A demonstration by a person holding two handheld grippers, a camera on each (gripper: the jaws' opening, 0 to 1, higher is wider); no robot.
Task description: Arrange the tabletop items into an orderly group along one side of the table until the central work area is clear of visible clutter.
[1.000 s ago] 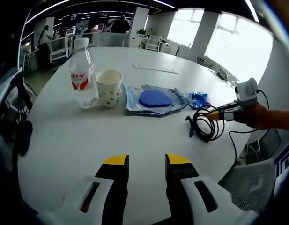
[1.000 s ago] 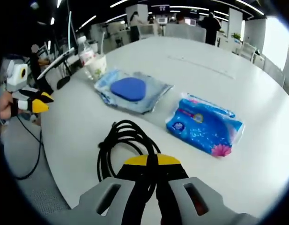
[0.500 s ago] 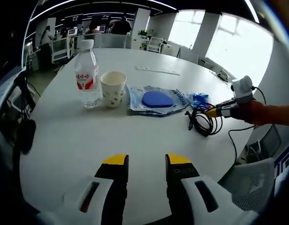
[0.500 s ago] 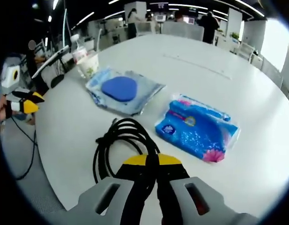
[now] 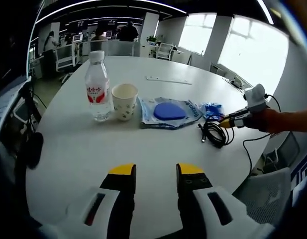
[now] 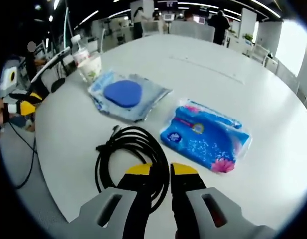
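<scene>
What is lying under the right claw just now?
Under the right claw lies the coiled black cable on the white table; the jaws stand slightly apart above its near loop. The stretch of cable beneath the jaws is covered, so contact cannot be judged.

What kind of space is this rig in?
Most likely an open-plan office. The work happens on a large round white table, with rows of desks and monitors behind it, office chairs near big windows, and people standing at workstations.
</scene>
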